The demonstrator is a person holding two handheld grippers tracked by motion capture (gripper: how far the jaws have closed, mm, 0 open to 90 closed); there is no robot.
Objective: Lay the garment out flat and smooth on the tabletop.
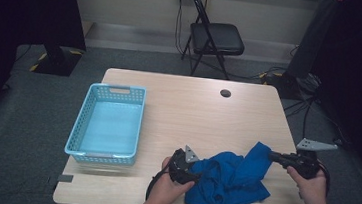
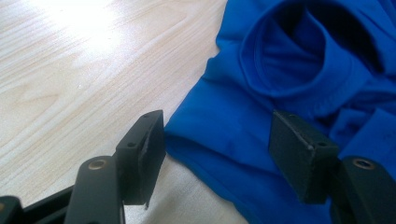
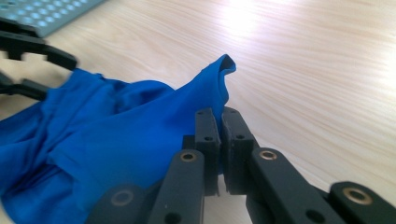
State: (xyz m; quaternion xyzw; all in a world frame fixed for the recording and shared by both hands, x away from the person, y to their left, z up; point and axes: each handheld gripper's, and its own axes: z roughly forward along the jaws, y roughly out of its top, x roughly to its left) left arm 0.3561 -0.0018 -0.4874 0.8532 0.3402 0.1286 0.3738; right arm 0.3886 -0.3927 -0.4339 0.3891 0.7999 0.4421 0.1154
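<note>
Right gripper (image 3: 219, 154) clamped on blue shirt (image 1: 229, 179) edge; left gripper (image 2: 217, 154) spread apart over shirt hem, right of basket (image 1: 107, 123).

A light blue basket (image 1: 108, 123) stands on the left part of the wooden counter (image 1: 208, 109). Behind the counter, a black folding chair (image 1: 214, 37) stands on the grey floor (image 1: 32, 113).

One blue cloth (image 1: 232, 179), one basket (image 1: 108, 120), one chair (image 1: 213, 35).

Soft matt blue cloth (image 1: 229, 179), smooth pale wood-grain table (image 1: 193, 108), perforated plastic basket (image 1: 109, 125)
</note>
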